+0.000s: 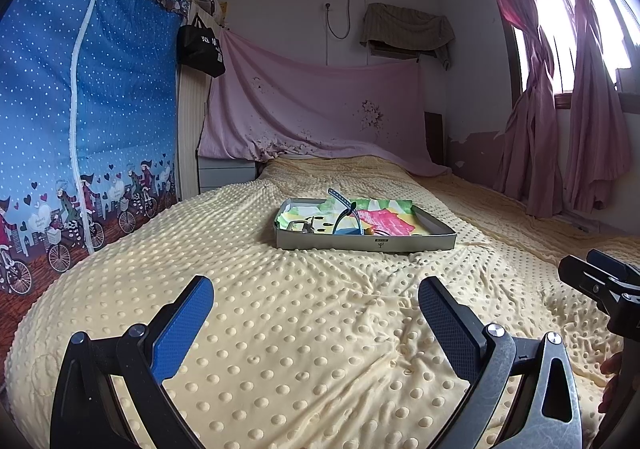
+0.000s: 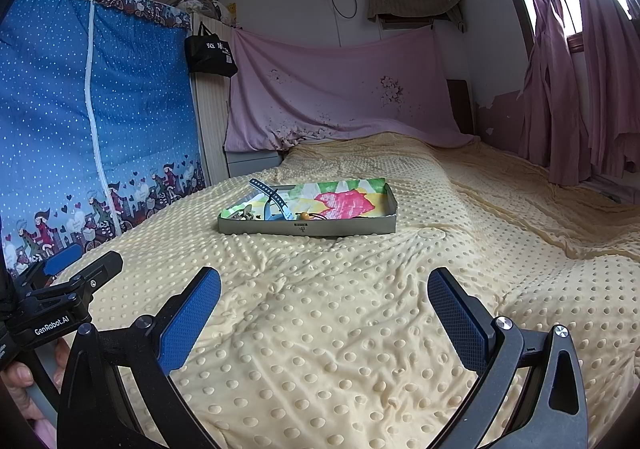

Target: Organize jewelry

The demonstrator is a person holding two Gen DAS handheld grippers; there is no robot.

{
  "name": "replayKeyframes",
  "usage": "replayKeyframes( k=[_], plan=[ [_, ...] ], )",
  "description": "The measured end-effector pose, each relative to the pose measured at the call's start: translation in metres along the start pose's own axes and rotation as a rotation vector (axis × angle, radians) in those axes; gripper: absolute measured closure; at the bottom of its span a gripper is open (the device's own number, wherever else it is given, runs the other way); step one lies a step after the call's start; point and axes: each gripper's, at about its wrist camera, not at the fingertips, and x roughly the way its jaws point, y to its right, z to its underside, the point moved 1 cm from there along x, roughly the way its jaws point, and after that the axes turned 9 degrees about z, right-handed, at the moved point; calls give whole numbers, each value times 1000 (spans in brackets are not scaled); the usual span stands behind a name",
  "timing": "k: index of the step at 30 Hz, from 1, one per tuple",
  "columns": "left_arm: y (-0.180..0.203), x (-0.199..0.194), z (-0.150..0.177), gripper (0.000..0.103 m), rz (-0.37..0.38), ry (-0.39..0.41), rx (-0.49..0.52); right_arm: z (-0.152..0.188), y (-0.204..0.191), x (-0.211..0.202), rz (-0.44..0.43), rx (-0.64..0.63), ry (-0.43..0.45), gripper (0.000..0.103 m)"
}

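Both grippers, left (image 1: 316, 305) and right (image 2: 324, 297), are held spread and empty over the bed (image 2: 340, 329), well short of the tray (image 2: 308, 228), which should be approached slowly.

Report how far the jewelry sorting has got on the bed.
Done: the watch strap, a metal clip and a bead cord already lie in the grey tray, though in no clear order. In hand: nothing; the left tool and right tool are both open and short of the tray. Left: no loose jewelry shows on the yellow blanket, so any arranging is inside the tray.
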Motion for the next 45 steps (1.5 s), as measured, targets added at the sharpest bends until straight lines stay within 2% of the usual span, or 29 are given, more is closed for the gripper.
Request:
replayKeyframes(
  k=[10,45],
  plan=[
    [-3,3,2,0,32,-21,-6,0,0,0,4,-1,1,1],
    [-4,4,5,0,0,-33,22,1,4,2,5,-13,3,1]
  ],
)
